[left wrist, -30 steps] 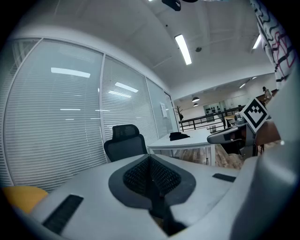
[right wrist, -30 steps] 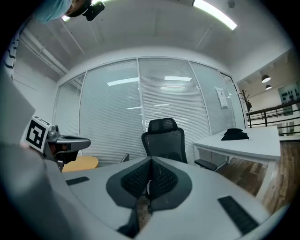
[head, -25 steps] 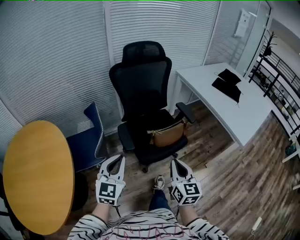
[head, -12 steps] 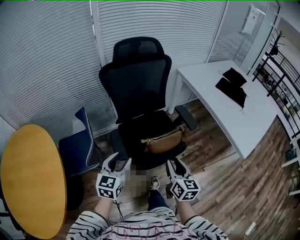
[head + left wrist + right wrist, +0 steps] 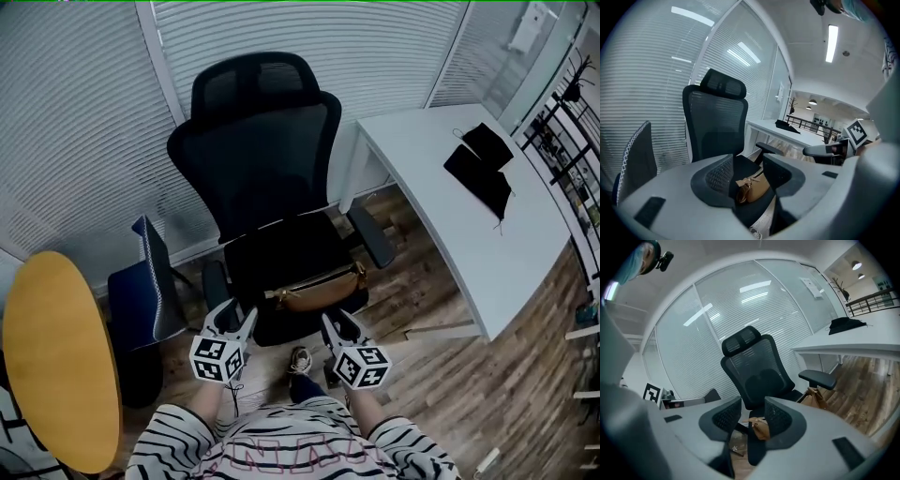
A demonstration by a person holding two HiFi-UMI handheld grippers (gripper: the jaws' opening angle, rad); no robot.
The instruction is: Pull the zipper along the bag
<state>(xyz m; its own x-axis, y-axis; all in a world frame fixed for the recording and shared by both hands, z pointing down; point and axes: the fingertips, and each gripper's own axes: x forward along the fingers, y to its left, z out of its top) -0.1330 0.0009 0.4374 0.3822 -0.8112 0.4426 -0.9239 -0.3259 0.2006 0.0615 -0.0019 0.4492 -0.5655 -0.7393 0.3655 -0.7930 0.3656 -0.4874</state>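
A tan bag [image 5: 317, 292] lies across the front of the black office chair's seat [image 5: 281, 253]. My left gripper [image 5: 233, 318] hovers just short of the seat's front left corner, open and empty. My right gripper [image 5: 337, 322] hovers near the front right corner, also open and empty. In the left gripper view the bag [image 5: 753, 188] shows beyond the gap of the left gripper [image 5: 748, 177]. The right gripper view has the bag [image 5: 761, 427] far off past the right gripper [image 5: 753, 420], partly hidden by one finger. The zipper pull is too small to make out.
A white desk [image 5: 441, 225] with a black item [image 5: 480, 169] stands to the right of the chair. At the left are a blue chair [image 5: 145, 291] and a round yellow table [image 5: 56, 366]. Blinds close off the wall behind. A shoe [image 5: 299, 359] rests on the wooden floor.
Both grippers have moved forward and down toward the front of the chair's seat. The chair and bag now sit nearer and larger in the head view.
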